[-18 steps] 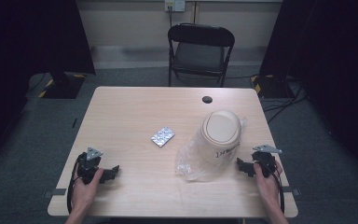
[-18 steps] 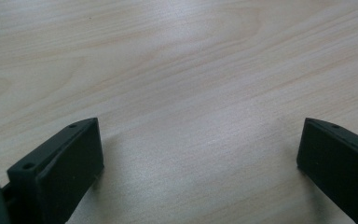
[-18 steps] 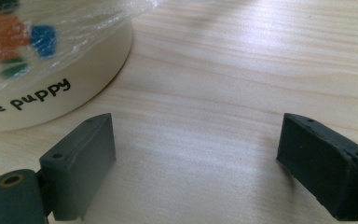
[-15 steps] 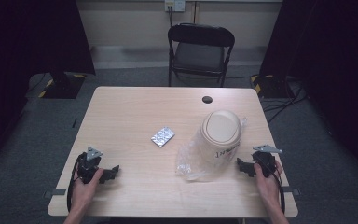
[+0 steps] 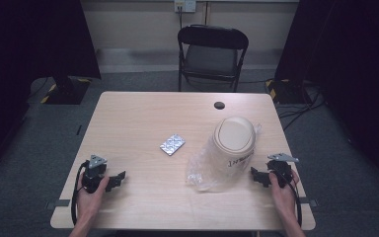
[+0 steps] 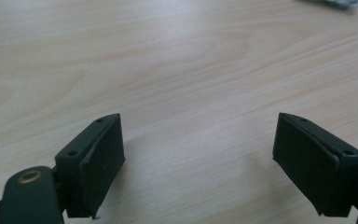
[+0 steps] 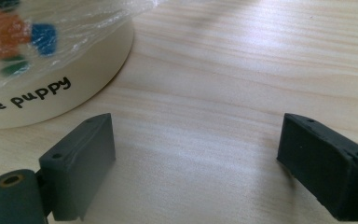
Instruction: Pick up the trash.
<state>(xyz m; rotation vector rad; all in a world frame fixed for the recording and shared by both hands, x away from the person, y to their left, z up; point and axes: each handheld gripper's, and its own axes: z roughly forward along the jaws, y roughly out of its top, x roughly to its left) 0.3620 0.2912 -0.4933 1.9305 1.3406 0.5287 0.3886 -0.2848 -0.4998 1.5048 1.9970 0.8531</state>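
Resting on a pale wooden tabletop (image 5: pixel 143 123), both grippers sit idle near its front edge.
A cream tub (image 5: pixel 229 148) in clear plastic wrap stands right of centre, just beside the right gripper (image 5: pixel 262 177); a foil blister pack (image 5: pixel 172 144) lies mid-table, apart from the left gripper (image 5: pixel 114 179). Both pairs of jaws gape wide, holding nothing.

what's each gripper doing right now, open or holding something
left gripper: open, holding nothing, bare table between the jaws
right gripper: open, holding nothing, beside the bin
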